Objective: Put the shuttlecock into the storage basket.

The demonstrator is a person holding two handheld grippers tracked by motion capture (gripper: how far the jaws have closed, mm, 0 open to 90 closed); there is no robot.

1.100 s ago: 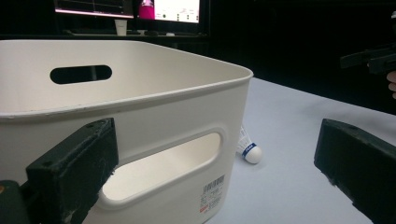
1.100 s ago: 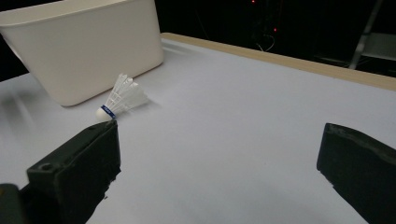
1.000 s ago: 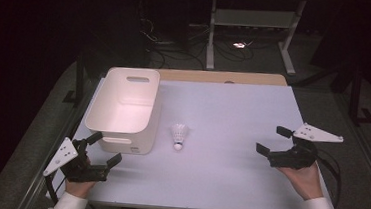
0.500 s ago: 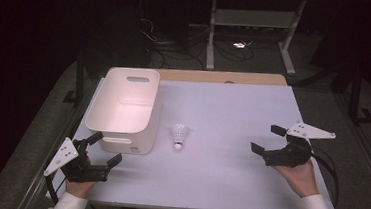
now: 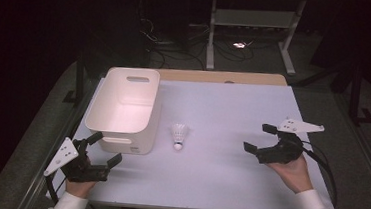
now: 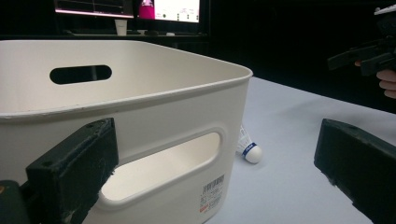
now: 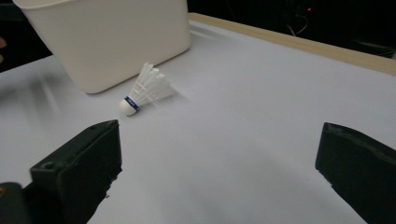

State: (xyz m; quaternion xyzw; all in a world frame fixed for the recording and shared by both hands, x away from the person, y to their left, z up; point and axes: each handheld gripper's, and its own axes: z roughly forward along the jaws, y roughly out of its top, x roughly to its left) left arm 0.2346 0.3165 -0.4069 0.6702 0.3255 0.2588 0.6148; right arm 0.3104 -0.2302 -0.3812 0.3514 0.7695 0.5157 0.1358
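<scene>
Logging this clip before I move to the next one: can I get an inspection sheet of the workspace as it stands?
Surface: white table, wooden strip along its far edge.
Job's things: shuttlecock lying on its side on the table, cork end toward the person; white plastic bin with handle slots just left of it, apart, nothing seen inside.
Clutter: nothing seen.
Grippers: left gripper open, near the bin's front corner; right gripper open, jaws pointed toward the shuttlecock, not touching it.
Cables: black cable trailing from the right gripper; loose cables on the floor beyond.
Surroundings: dark room, metal shelf frame behind the table.
</scene>
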